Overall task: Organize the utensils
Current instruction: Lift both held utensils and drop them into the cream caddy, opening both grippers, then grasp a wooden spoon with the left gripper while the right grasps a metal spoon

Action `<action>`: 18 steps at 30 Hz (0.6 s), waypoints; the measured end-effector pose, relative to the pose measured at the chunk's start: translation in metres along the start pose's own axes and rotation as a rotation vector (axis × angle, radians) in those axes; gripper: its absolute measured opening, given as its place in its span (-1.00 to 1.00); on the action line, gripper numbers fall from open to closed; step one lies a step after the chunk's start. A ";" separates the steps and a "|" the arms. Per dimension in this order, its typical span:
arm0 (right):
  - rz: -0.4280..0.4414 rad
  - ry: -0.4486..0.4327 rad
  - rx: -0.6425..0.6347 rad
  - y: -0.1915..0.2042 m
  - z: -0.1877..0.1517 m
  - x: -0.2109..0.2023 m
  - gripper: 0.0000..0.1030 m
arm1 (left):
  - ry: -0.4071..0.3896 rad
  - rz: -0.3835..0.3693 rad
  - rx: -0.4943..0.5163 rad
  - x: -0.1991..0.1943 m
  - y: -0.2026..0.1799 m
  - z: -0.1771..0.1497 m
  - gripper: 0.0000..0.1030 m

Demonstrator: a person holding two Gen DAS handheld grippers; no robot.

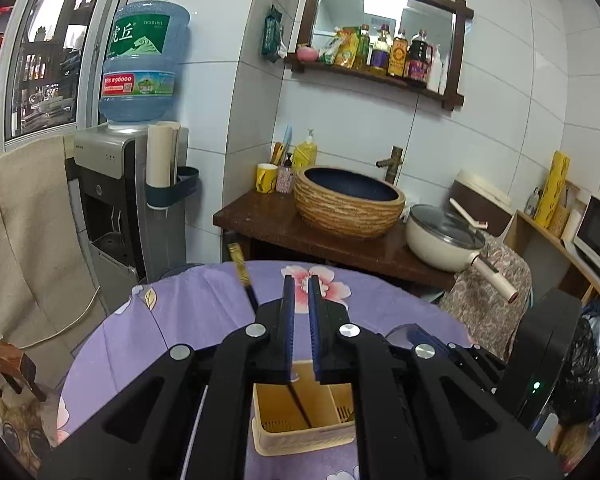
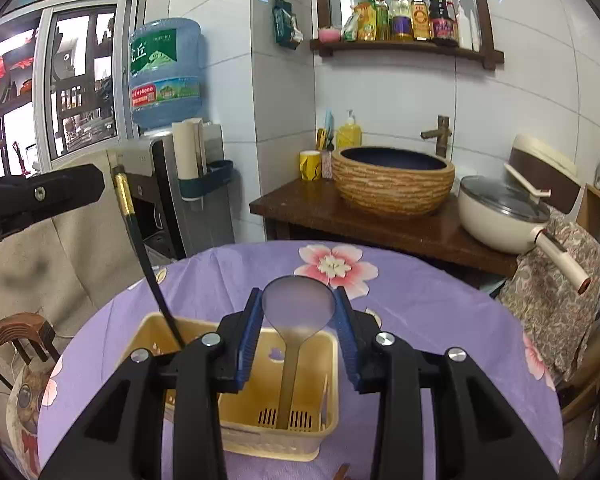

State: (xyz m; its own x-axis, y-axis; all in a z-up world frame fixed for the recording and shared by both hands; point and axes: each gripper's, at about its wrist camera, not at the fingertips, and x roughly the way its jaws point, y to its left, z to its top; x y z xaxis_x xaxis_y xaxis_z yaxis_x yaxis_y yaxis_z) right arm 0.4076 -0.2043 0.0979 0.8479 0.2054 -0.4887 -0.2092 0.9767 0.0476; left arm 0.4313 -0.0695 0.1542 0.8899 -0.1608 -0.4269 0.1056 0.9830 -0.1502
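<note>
**Spoon standing in caddy, release pending**

Right claw (image 2: 298, 304) flanks the spoon (image 2: 296, 320) bowl, jaws wide, contact uncertain; handle tip rests in the right compartment of the yellow caddy (image 2: 284, 432) on the counter (image 2: 440, 320). Left claw (image 1: 300, 296) nearly closed, empty. Chopstick (image 2: 140, 240) leans in the left compartment (upright-ish). Judgement: withdraw straight up, avoid nudging the bowl.
</note>
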 end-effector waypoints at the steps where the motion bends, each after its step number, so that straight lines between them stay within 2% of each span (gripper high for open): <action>1: -0.001 0.012 -0.003 0.000 -0.003 0.003 -0.32 | 0.003 0.005 0.004 0.003 0.000 -0.004 -0.87; 11: -0.018 0.028 -0.018 0.001 -0.023 0.009 -0.30 | 0.014 -0.031 -0.044 -0.005 0.021 -0.016 -0.86; 12: -0.018 0.028 -0.019 0.001 -0.024 0.009 -0.25 | 0.011 -0.032 -0.042 -0.008 0.023 -0.018 -0.86; 13: -0.017 0.026 -0.017 0.000 -0.024 0.008 -0.07 | 0.006 -0.028 -0.035 -0.011 0.024 -0.021 -0.85; 15: -0.016 0.008 -0.001 -0.003 -0.024 0.003 0.24 | -0.002 -0.010 -0.022 -0.019 0.025 -0.027 -0.60; 16: -0.012 -0.001 0.009 -0.005 -0.024 0.001 0.28 | -0.007 -0.006 -0.020 -0.023 0.027 -0.031 -0.16; 17: -0.010 -0.022 0.016 -0.007 -0.024 -0.007 0.28 | -0.014 -0.007 -0.024 -0.028 0.029 -0.035 0.38; 18: -0.019 -0.035 0.013 -0.008 -0.024 -0.013 0.28 | -0.027 -0.011 -0.034 -0.033 0.032 -0.037 0.52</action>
State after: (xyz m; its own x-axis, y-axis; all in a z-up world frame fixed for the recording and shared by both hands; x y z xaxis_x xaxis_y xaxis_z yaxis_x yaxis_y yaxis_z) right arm 0.3863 -0.2163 0.0832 0.8682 0.1890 -0.4589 -0.1868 0.9811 0.0505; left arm 0.3888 -0.0357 0.1303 0.9006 -0.1684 -0.4008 0.1007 0.9776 -0.1847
